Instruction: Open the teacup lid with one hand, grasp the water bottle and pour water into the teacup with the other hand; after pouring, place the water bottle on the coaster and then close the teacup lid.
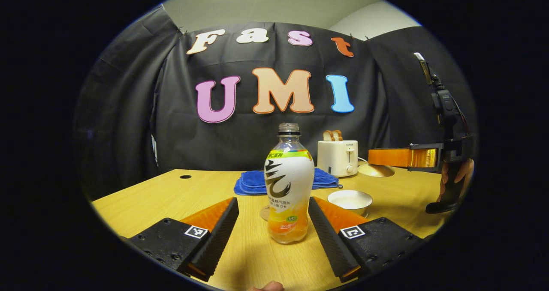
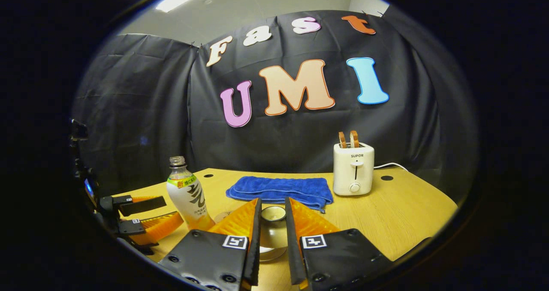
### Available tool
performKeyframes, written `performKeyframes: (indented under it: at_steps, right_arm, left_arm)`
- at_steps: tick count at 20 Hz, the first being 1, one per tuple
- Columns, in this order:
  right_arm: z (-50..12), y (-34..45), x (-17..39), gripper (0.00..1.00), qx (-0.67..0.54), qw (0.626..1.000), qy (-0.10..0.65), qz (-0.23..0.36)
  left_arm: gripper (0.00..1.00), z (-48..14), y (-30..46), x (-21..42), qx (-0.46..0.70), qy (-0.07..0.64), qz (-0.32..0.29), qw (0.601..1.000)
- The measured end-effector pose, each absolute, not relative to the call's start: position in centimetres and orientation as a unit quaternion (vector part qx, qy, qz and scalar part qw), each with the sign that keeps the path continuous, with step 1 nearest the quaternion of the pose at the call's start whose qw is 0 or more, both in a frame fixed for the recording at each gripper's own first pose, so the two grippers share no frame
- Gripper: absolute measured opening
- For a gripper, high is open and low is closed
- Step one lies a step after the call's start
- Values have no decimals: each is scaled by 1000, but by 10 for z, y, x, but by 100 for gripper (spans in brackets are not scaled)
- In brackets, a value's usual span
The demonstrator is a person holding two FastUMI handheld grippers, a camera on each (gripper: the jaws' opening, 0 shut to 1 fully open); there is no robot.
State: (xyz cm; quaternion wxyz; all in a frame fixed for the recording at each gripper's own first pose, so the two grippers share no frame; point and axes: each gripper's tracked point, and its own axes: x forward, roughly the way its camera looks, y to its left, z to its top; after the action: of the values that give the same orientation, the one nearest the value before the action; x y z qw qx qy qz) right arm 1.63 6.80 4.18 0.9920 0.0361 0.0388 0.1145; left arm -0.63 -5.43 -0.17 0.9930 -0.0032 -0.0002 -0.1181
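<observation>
An uncapped plastic bottle (image 1: 288, 188) with a white label stands on the wooden table (image 1: 171, 196) between the fingers of my left gripper (image 1: 272, 202), which is open and touches it on neither side. A round coaster (image 1: 264, 214) peeks out behind the bottle's base. The white teacup (image 1: 350, 201) sits uncovered to the right of the bottle. Its lid (image 1: 376, 170) hangs above the table behind the cup, under my right gripper (image 1: 375, 157). In the right gripper view my right gripper (image 2: 272, 204) is shut on the lid's knob (image 2: 273, 214), with the lid (image 2: 271, 244) below. The bottle (image 2: 188, 196) and left gripper (image 2: 165, 211) appear at left.
A folded blue towel (image 1: 253, 181) lies behind the bottle. A white toaster (image 1: 338, 157) with bread slices stands at the back right, its cord (image 2: 392, 166) trailing to the wall. A hand (image 1: 455, 181) holds the right gripper near the table's right edge.
</observation>
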Motion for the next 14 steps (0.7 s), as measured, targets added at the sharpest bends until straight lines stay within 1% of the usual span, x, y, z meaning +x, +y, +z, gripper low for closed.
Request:
performKeyframes:
  at_steps: [6,10,12,14]
  right_arm:
    - [57,55,-4,32,38,993,14,112]
    - [57,42,-10,31,37,994,11,103]
    - [56,38,-14,32,41,994,11,101]
    - [57,31,-17,32,48,994,8,99]
  left_arm:
    - [95,-5,-66,12,-3,10,-130,991]
    - [96,-10,-72,26,1,24,-137,990]
    - [96,-11,-76,28,4,27,-144,989]
    - [94,-13,-77,31,7,34,-146,989]
